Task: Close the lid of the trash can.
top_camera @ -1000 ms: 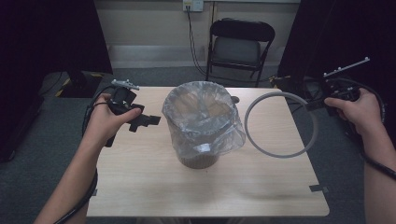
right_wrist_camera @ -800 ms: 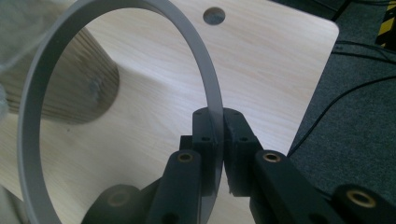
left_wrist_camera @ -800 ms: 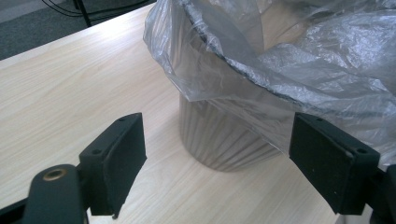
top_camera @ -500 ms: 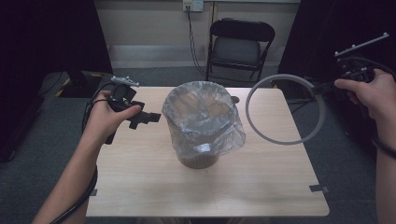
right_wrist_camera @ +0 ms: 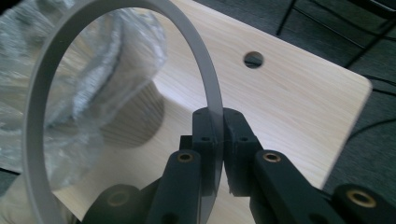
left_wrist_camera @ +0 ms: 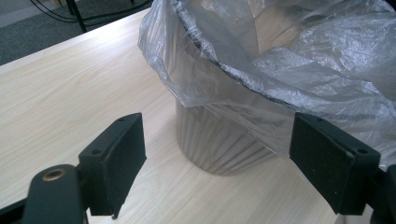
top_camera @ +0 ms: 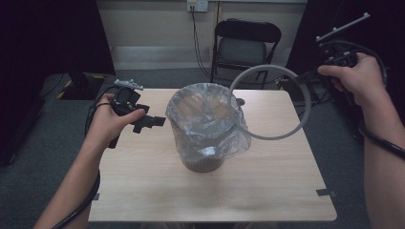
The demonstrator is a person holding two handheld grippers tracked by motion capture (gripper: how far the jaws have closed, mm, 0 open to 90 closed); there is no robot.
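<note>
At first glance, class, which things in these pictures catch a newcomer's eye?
A small bin lined with a loose clear plastic bag stands mid-table. The right tool pinches a big grey ring, raised over the table's far right side. The left tool waits open beside the bin.

From my console, the ribbed grey bin (top_camera: 204, 160) lined with a clear plastic bag (top_camera: 207, 117) stands at the centre of the pale wooden table (top_camera: 157, 191). The left gripper (top_camera: 149, 122) sits left of it above the table. The right gripper (top_camera: 305, 76) is raised at the far right, with the thin grey ring (top_camera: 305, 102) reaching over the bin's right rim. Behind the table I see a black folding chair (top_camera: 246, 45).
</note>
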